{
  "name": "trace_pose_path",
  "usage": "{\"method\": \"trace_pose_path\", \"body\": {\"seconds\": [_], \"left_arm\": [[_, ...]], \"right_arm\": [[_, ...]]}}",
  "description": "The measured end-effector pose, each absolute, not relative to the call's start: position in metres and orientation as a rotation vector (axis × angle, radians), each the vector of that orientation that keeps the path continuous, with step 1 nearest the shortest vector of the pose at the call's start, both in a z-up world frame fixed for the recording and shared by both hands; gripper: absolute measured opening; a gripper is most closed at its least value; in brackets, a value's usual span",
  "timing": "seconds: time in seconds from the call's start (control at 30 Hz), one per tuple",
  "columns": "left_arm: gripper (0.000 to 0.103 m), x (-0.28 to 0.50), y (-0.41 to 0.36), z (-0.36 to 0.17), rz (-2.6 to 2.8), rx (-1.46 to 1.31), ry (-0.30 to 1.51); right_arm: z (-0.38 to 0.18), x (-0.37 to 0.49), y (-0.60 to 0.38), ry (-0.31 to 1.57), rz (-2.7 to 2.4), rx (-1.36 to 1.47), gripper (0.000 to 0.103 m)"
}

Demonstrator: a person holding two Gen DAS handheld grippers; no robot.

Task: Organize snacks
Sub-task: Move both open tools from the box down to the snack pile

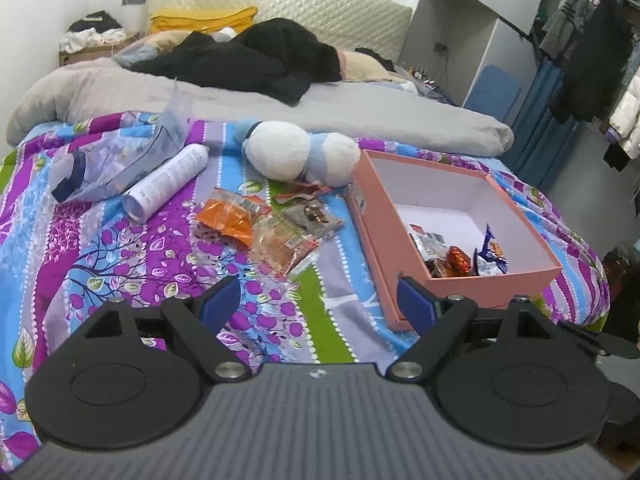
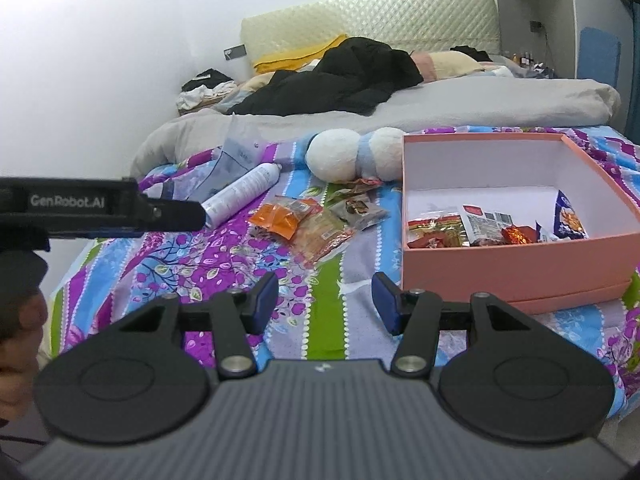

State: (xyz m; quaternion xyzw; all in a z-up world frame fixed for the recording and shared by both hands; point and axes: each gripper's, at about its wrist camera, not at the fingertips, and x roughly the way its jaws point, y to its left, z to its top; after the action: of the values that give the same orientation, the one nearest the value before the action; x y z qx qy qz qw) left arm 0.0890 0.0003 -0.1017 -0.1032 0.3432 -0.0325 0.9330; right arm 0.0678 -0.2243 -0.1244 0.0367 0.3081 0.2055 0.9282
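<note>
A pink cardboard box (image 1: 378,216) (image 2: 516,264) lies open on the patterned bedspread, with several wrapped snacks (image 1: 460,256) (image 2: 480,226) in its near corner. Left of it lies a loose heap of snack packets, with an orange packet (image 1: 230,216) (image 2: 276,218), a clear packet (image 1: 286,246) (image 2: 324,236) and a dark packet (image 1: 314,218) (image 2: 360,210). My left gripper (image 1: 318,300) hangs open above the spread, short of the heap, with nothing between its fingers. My right gripper (image 2: 325,300) is open too and holds nothing, near the box's front left corner. The left gripper's body (image 2: 100,210) shows at the left of the right wrist view.
A white spray can (image 1: 168,180) (image 2: 240,194), a bluish plastic bag (image 1: 116,156) (image 2: 236,160) and a white and blue plush toy (image 1: 304,152) (image 2: 356,154) lie behind the snacks. A grey duvet (image 1: 240,100) and black clothes (image 1: 248,60) cover the far bed. Hanging clothes (image 1: 592,72) stand at right.
</note>
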Motion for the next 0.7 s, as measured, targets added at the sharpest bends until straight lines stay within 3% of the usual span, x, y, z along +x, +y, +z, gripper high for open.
{"method": "trace_pose_path", "body": {"seconds": [0.7], "left_arm": [[0.088,0.208,0.078,-0.18,0.099,-0.296,0.843]], "right_arm": [[-0.162,0.167,-0.156,0.732,0.535,-0.054,0.054]]}}
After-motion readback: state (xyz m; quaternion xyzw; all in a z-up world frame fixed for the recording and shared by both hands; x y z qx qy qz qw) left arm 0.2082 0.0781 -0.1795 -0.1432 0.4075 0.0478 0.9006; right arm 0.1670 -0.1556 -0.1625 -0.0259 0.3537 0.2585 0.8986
